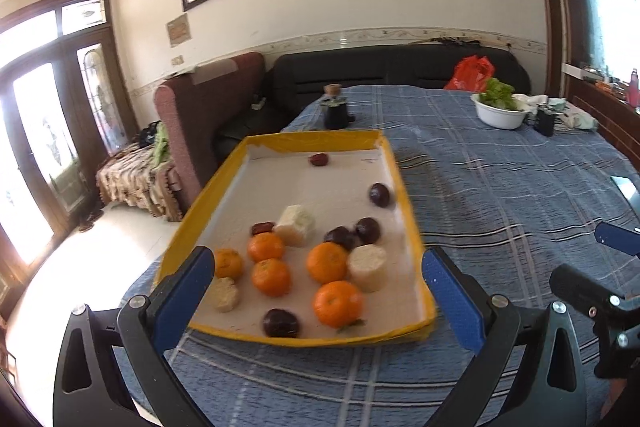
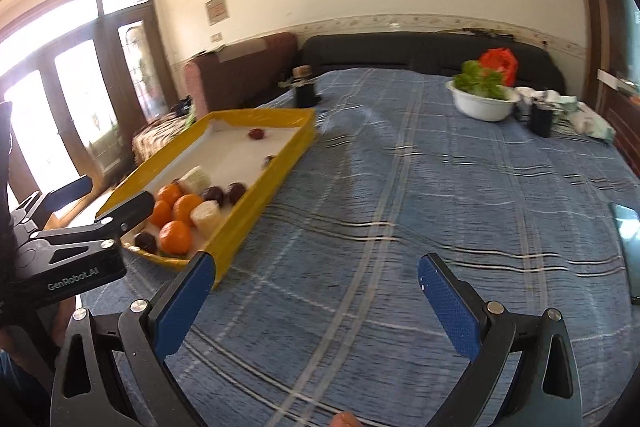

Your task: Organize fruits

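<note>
Orange round tangerines (image 1: 338,303) are seen in a yellow-rimmed tray (image 1: 280,139); both the left gripper (image 1: 318,291), marked "GenRobot.AI", and the right gripper (image 2: 316,291) are spread wide, empty.

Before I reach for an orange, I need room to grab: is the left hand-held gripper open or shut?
Open. The left hand-held gripper holds nothing; its blue fingers stand wide apart, framing the yellow tray.

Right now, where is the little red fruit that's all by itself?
In the left wrist view, the little red fruit lies alone at the far end of the yellow tray, near its back wall, beyond the dark plum.
</note>
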Demonstrator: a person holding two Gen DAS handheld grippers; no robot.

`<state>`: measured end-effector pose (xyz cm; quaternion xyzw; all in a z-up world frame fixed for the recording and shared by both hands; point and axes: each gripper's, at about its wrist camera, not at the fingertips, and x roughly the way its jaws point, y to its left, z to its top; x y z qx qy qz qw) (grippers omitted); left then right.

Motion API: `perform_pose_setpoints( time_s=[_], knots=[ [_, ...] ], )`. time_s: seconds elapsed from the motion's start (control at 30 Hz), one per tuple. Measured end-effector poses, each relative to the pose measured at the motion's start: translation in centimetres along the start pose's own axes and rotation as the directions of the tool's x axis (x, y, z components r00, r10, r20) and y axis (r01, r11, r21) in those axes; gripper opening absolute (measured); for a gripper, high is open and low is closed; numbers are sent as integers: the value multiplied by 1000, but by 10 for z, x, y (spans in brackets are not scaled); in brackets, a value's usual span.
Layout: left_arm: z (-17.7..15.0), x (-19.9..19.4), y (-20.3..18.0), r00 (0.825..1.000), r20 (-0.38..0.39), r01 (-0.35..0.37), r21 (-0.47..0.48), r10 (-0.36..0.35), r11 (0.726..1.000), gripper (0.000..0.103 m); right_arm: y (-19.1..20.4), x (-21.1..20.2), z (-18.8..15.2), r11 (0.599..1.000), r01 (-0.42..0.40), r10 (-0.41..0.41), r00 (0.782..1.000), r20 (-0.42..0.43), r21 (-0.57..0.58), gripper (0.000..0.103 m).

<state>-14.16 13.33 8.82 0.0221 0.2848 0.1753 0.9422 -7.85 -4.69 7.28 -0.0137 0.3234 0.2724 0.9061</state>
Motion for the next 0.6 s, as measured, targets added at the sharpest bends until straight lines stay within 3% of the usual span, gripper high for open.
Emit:
perform_pose_setpoints(
  time_s=[0.2,0.37,0.53,0.6],
  knots=[
    [19,7,-51,992,-44,121,54,-119,991,103,-55,-24,-1,984,144,-144,990,-5,105,103],
    [25,16,-108,961,-123,263,127,-248,956,103,-95,-35,-3,951,255,-249,967,-56,176,103],
    [20,22,-153,951,-191,284,214,-245,935,103,-118,-35,-7,919,337,-317,940,-123,206,103],
    [17,31,-168,934,-243,319,235,-262,918,103,-124,-30,-8,905,364,-336,929,-155,219,103]
  ],
)
